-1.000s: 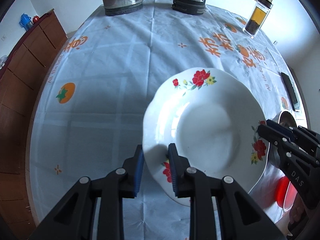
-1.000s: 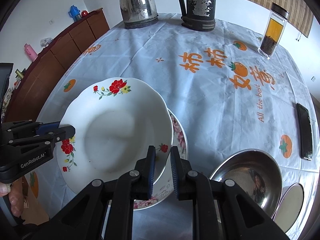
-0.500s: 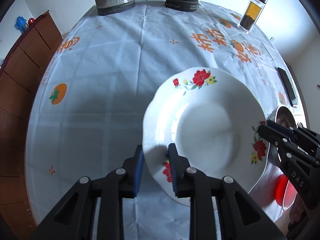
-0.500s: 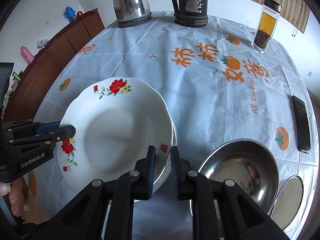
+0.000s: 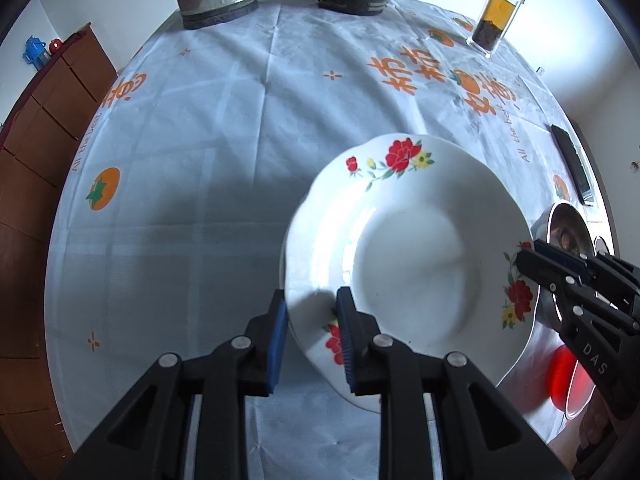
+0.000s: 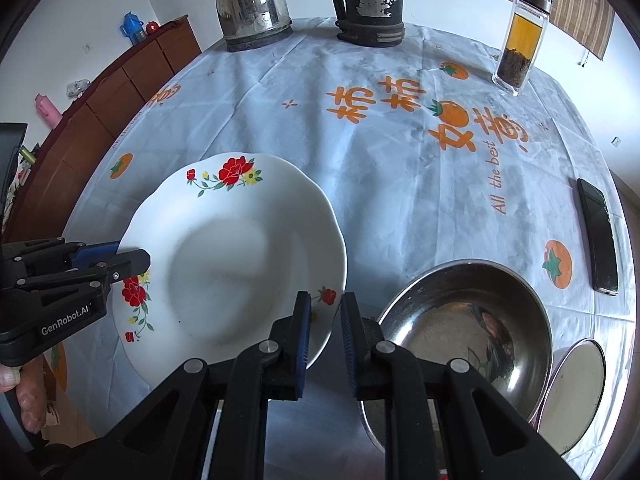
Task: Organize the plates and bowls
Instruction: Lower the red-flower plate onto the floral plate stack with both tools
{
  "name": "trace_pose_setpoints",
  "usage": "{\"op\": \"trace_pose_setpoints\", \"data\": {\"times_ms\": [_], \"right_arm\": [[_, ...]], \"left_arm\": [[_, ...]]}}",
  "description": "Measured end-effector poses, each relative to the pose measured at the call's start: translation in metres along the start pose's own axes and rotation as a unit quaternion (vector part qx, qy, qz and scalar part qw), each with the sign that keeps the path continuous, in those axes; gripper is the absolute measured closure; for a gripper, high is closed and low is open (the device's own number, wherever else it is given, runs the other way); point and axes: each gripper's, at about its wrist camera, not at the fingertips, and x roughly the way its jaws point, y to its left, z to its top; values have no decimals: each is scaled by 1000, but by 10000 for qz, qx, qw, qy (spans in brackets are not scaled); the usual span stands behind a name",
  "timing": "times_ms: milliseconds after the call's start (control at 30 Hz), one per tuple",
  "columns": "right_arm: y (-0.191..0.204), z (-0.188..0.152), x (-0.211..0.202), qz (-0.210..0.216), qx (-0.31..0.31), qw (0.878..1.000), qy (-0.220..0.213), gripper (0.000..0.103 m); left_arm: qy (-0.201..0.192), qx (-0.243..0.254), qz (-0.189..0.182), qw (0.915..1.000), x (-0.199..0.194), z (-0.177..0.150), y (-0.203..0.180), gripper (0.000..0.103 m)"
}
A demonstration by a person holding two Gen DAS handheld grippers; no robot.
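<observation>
A white plate with red flowers (image 5: 412,264) is held between both grippers above the table. My left gripper (image 5: 310,320) is shut on its near-left rim. My right gripper (image 6: 325,320) is shut on its right rim; the plate also shows in the right wrist view (image 6: 232,256). The right gripper appears at the plate's right edge in the left wrist view (image 5: 560,268); the left gripper appears at the left in the right wrist view (image 6: 120,258). A steel bowl (image 6: 464,320) sits right of the plate. A second plate under the held one is hidden.
A steel kettle (image 6: 252,4), a black thermos jug (image 6: 370,4) and a tea jar (image 6: 520,36) stand at the table's far side. A phone (image 6: 598,236) lies at the right. A small steel dish (image 6: 576,384) and a red item (image 5: 568,372) sit near the front-right edge.
Both grippers have carried the flowered plate down over the second floral plate, which is now covered. The steel bowl appears closer.
</observation>
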Motion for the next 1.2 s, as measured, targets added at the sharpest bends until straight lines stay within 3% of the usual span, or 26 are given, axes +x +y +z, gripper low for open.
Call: {"op": "trace_pose_setpoints", "data": {"times_ms": [1200], "right_arm": [[-4, -1, 6, -45, -24, 10000, 50, 86]], "left_arm": [[23, 73, 43, 10000, 4, 0, -5, 81]]}}
